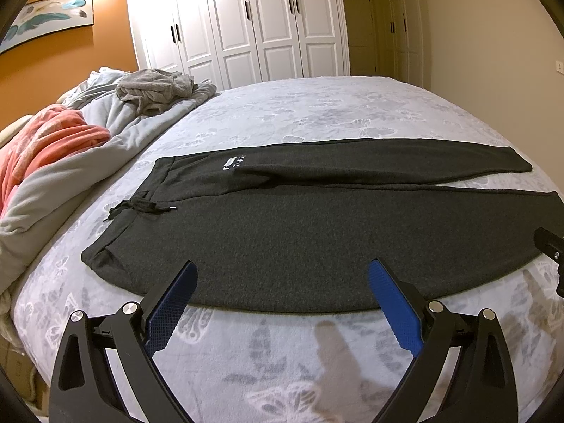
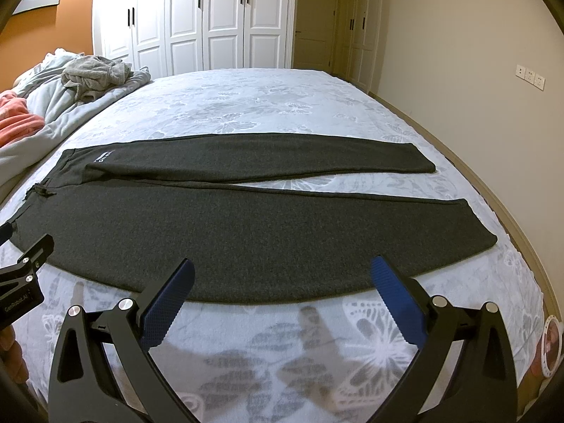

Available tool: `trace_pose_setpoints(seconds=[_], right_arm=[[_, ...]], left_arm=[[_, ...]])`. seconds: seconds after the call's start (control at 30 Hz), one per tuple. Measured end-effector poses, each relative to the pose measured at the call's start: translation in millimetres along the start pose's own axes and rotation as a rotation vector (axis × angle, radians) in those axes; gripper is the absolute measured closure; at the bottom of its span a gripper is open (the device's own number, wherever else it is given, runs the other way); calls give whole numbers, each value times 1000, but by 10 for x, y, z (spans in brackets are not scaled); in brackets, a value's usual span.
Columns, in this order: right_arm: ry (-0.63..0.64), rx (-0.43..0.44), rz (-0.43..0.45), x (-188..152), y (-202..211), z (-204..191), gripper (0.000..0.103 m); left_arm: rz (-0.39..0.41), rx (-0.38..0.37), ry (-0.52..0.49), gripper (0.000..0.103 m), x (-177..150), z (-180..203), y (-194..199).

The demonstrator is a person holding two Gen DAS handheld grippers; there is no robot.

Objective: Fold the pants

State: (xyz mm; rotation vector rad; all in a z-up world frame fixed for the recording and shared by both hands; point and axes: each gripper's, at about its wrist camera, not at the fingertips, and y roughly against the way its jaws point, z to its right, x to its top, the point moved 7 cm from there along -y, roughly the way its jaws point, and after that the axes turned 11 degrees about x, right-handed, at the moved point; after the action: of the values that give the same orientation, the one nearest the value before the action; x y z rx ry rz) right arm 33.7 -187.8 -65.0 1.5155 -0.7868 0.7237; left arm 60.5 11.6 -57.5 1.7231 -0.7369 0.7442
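Nearest the lens, my left hand-held gripper (image 1: 281,271) has its two blue-padded fingers (image 1: 394,308) spread wide with nothing between them, their tips poised over the near edge of the pants (image 1: 299,239). My right hand-held gripper (image 2: 282,270) is spread just as wide and also holds nothing, its tips at the same near edge farther along the leg. The dark grey pants lie flat and unfolded across the bed (image 1: 317,112), which has a pale cover printed with butterflies. In the left view the waistband is at 9 o'clock, with a black drawstring (image 1: 135,207) tied at its middle, and both legs run toward 3 o'clock, parting slightly near the hems. A small white logo (image 1: 235,161) sits on the far hip. At 10 o'clock, beyond the waistband, a heap of bedding (image 1: 70,162) in grey and coral lies piled near the head of the bed. At 12 o'clock, past the bed, stands a white wardrobe (image 1: 246,28) with panelled doors.
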Motion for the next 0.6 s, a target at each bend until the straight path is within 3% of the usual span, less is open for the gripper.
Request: trace_pose_setpoints(seconds=[0.6], right_arm=[[0,1,2,-7,-2,9,5]], left_arm=[[-7,3,0,7,-7,-23,-10]])
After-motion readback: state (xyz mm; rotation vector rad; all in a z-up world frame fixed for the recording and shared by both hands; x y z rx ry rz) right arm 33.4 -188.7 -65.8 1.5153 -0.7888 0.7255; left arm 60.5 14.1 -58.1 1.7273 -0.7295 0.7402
